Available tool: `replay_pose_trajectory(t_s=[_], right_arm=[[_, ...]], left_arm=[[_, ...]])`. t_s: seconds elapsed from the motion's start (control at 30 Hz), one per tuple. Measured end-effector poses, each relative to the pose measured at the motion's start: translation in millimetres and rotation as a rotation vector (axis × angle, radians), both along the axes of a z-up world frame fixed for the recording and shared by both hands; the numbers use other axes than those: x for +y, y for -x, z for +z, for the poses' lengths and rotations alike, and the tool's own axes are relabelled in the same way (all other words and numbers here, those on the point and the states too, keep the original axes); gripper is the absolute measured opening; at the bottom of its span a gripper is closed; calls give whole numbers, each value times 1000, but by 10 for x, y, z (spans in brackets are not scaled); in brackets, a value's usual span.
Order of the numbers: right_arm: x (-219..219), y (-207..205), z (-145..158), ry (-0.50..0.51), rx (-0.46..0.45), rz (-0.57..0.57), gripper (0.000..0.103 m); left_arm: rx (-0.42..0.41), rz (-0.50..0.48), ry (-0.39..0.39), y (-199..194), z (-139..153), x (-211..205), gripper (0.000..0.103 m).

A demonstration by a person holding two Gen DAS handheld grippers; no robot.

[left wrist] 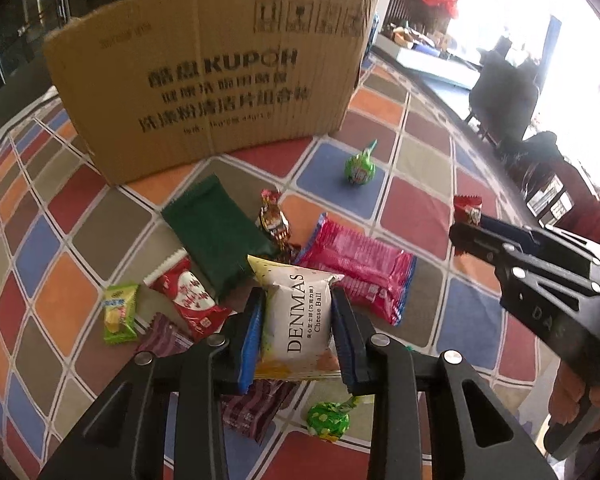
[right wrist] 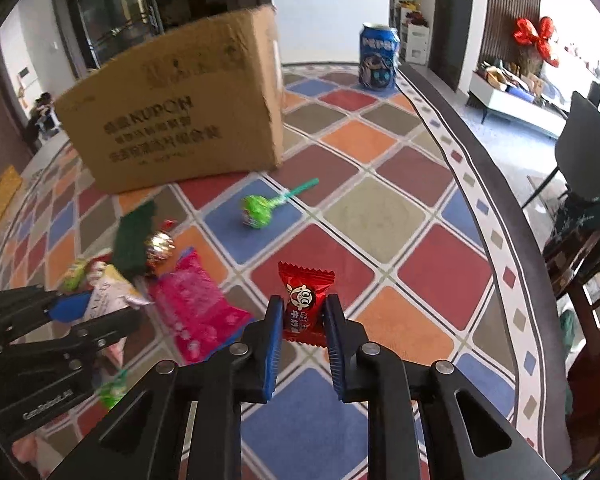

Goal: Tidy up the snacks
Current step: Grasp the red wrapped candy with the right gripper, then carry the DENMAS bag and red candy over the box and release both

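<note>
My left gripper (left wrist: 298, 316) is shut on a white DENMAS cheese ball packet (left wrist: 296, 316), held a little above a heap of snacks. Under and around it lie a dark green packet (left wrist: 216, 232), a pink wafer pack (left wrist: 360, 272), a red and white packet (left wrist: 190, 300), a small green candy (left wrist: 119, 314), purple wrappers (left wrist: 252, 404) and a green lollipop (left wrist: 328, 420). My right gripper (right wrist: 303, 320) is shut on a small red candy (right wrist: 305, 304), off to the right of the heap. The brown cardboard box (left wrist: 208, 80) stands behind the snacks.
Another green lollipop (right wrist: 256, 210) lies alone in front of the cardboard box (right wrist: 172, 108). A gold-wrapped candy (left wrist: 274, 220) rests between the green and pink packs. A blue soda can (right wrist: 378, 58) stands at the far edge of the chequered table (right wrist: 380, 208). Chairs are at the right.
</note>
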State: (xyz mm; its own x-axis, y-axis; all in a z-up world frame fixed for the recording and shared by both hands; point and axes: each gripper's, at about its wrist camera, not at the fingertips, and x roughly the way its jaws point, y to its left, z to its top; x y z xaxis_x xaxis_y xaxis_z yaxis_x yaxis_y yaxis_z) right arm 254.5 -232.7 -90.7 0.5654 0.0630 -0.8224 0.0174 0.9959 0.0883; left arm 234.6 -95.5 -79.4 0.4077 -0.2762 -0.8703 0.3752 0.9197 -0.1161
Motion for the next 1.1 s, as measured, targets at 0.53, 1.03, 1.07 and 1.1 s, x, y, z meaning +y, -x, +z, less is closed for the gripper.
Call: replay_pose_trajectory(t_s=[0.53,1.03,1.07,1.1], right_arm=[[265,99,503,-66,-119,100,22],[408,-31,933,-90,-232,151,22],[419,-48,973,-89,-244,154,22],[429,-61,1005,-90,-252,155,22]], left_arm=[[-144,38,81,88,601,167,33],[-296,74,114,-2,1126,358,32],[-306,79,117,-16,1160,372,32],[-312,82,120,-32,1197,386,32]])
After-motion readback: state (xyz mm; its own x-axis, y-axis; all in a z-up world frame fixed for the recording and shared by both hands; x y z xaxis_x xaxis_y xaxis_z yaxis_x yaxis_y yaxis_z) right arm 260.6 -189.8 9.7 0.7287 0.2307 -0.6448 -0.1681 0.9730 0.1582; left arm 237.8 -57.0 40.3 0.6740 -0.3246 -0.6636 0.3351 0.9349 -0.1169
